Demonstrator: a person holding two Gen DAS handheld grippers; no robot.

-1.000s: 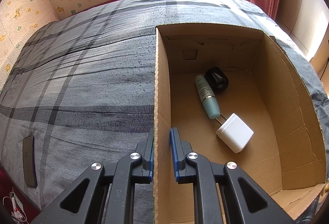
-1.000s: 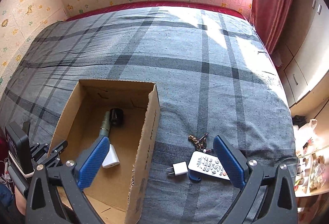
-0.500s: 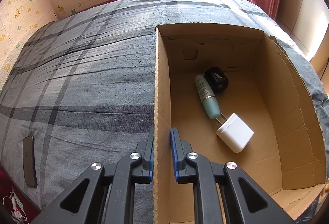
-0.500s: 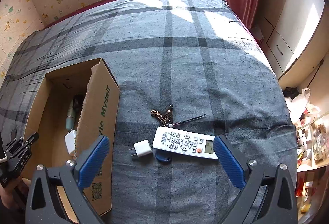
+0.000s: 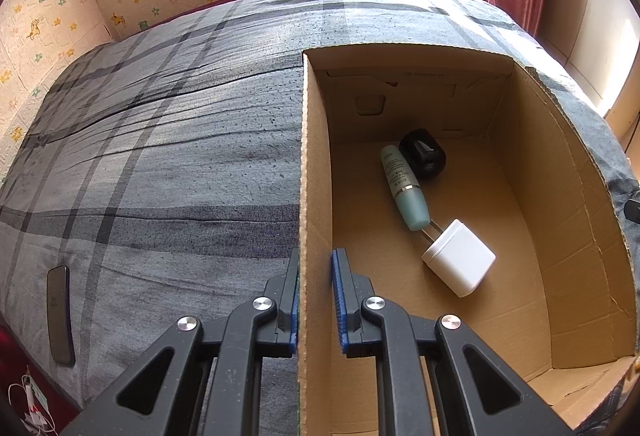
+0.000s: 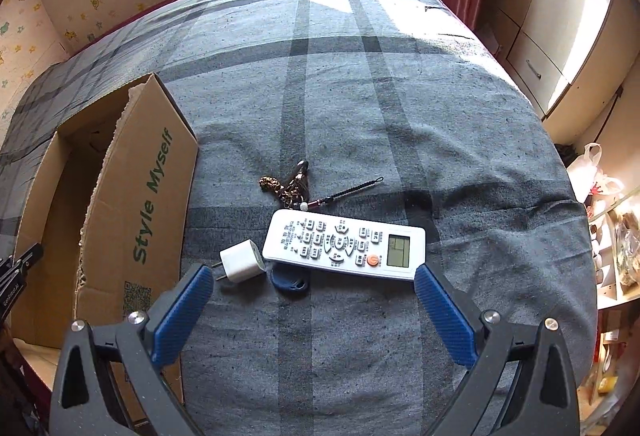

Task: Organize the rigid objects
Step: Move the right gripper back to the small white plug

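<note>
I am pinching the brown cardboard box (image 5: pixel 316 164) wall with my left claw (image 5: pixel 315 300) while spreading my right claw (image 6: pixel 310 310) just before the flat white plastic remote control (image 6: pixel 344 244), judging it light, stiff, slippery, best gripped across its narrow sides.

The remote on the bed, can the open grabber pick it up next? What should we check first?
1. Right gripper open wide: ok.
2. Remote lies flat, nothing on top: ok.
3. Charger and blue tag sit close against the remote: not ok, may get bumped.
4. Keys apart from the remote: cannot tell.
5. Left gripper clamps the box wall: ok.
6. Room left in the box: ok.
</note>
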